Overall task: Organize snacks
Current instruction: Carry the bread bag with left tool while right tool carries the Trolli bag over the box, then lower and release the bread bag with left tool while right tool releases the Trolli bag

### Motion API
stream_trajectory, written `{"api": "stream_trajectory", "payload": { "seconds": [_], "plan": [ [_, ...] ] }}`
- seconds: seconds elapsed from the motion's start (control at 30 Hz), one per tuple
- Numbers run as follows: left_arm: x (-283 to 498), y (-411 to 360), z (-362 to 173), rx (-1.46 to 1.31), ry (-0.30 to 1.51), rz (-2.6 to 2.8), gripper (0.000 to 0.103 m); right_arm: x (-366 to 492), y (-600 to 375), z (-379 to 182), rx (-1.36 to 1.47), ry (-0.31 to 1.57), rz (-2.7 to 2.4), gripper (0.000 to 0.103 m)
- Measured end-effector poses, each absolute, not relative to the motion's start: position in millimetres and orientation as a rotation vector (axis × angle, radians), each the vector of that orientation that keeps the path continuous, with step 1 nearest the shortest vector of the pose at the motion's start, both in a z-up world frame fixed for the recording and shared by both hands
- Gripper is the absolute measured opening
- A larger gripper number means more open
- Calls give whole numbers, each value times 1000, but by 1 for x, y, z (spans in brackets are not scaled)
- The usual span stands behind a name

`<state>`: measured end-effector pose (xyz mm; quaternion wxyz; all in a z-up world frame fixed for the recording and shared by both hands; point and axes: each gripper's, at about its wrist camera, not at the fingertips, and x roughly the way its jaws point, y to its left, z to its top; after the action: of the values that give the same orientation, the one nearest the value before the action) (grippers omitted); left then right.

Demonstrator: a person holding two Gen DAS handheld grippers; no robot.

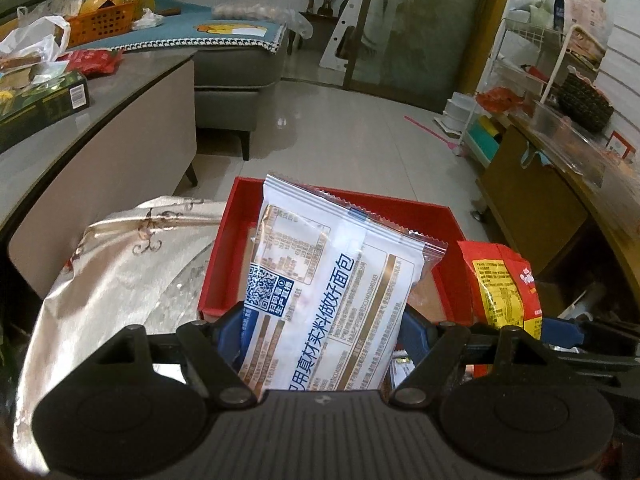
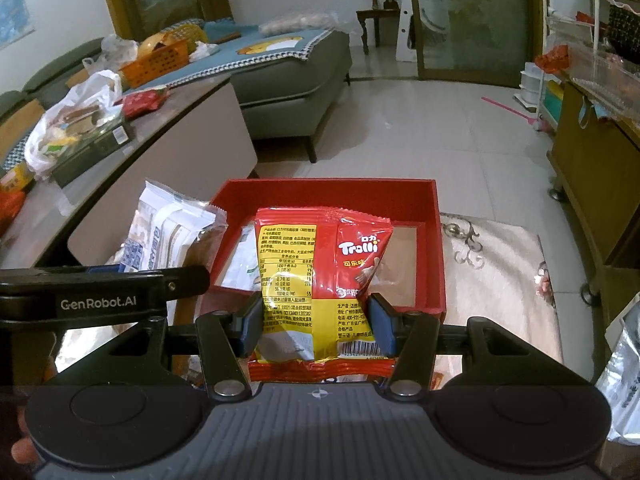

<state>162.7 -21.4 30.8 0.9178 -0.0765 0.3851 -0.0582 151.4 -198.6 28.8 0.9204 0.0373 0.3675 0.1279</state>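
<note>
My left gripper [image 1: 326,330] is shut on a white bread packet [image 1: 328,280] with blue print, held upright in front of the red box [image 1: 420,210]. My right gripper [image 2: 316,324] is shut on a red and yellow Trolli gummy bag [image 2: 320,276], also upright, over the near side of the red box [image 2: 436,248]. In the left wrist view the gummy bag [image 1: 502,284] shows at the right; in the right wrist view the bread packet [image 2: 164,236] shows at the left. A white packet [image 2: 240,264] lies inside the box.
The box stands on a cream embroidered cloth [image 2: 500,264]. A grey low table [image 2: 160,148] at the left carries a dark box [image 2: 94,146], plastic bags and a red packet. A grey sofa [image 2: 296,76] lies beyond, a wooden cabinet [image 2: 592,168] at the right.
</note>
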Motion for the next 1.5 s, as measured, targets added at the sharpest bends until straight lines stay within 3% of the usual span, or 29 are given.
{"api": "stream_trajectory", "payload": {
  "seconds": [1.5],
  "plan": [
    [245, -44, 9, -141, 791, -64, 70, 224, -212, 11, 96, 786, 200, 62]
  ]
}}
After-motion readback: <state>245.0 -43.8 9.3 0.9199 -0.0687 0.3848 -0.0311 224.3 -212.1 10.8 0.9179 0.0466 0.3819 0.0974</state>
